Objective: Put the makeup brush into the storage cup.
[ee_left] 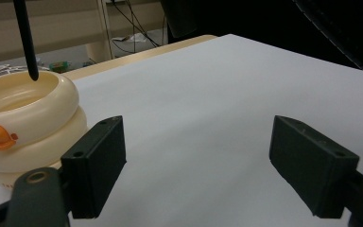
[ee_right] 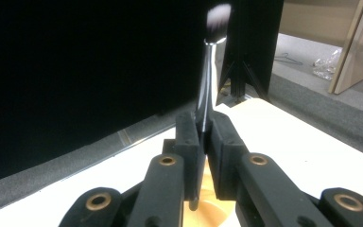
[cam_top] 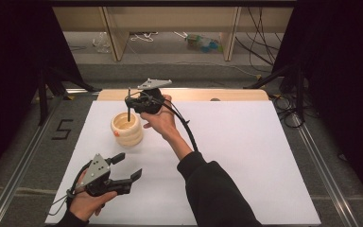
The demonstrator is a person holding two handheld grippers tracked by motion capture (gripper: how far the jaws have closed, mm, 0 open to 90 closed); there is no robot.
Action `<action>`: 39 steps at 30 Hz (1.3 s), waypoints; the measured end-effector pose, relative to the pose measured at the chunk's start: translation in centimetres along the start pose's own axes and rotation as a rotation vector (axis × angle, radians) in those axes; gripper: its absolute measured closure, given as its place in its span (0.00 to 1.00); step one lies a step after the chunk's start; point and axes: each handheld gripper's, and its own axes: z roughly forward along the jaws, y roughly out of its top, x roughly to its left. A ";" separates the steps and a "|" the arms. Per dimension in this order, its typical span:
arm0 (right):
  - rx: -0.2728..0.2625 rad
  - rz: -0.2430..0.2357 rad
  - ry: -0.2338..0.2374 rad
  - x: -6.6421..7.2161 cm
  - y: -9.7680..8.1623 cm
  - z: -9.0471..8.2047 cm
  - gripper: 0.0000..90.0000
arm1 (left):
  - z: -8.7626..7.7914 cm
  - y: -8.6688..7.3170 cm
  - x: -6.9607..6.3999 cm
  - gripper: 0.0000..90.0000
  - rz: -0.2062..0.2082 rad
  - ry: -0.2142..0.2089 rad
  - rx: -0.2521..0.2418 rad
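Observation:
A cream ringed cup with an orange duck bill stands on the white table sheet, left of the middle. Just above and behind it, my right gripper is shut on a slim dark makeup brush, held upright with its handle tip dipping into the cup's mouth. In the right gripper view the pads clamp the brush, bristles up, above the cup. My left gripper rests open near the front left, holding nothing. The left gripper view shows its gripper, the cup and the brush handle.
A wooden table edge runs along the far side of the sheet. Beyond it are wooden shelf legs, cables and small clutter on the floor. Black curtains flank both sides. The number 5 is marked on the floor at left.

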 end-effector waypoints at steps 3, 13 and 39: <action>0.002 0.000 -0.008 -0.1 -0.1 0.2 0.93 | 0.0 0.0 0.0 0.22 -0.004 0.000 0.000; 0.010 0.013 -0.003 -0.3 -0.5 0.8 0.93 | 0.0 0.0 0.0 0.22 0.005 -0.004 0.002; 0.054 0.013 0.017 0.4 -1.2 2.3 0.93 | 0.1 -0.1 -0.2 0.22 -0.008 -0.006 0.011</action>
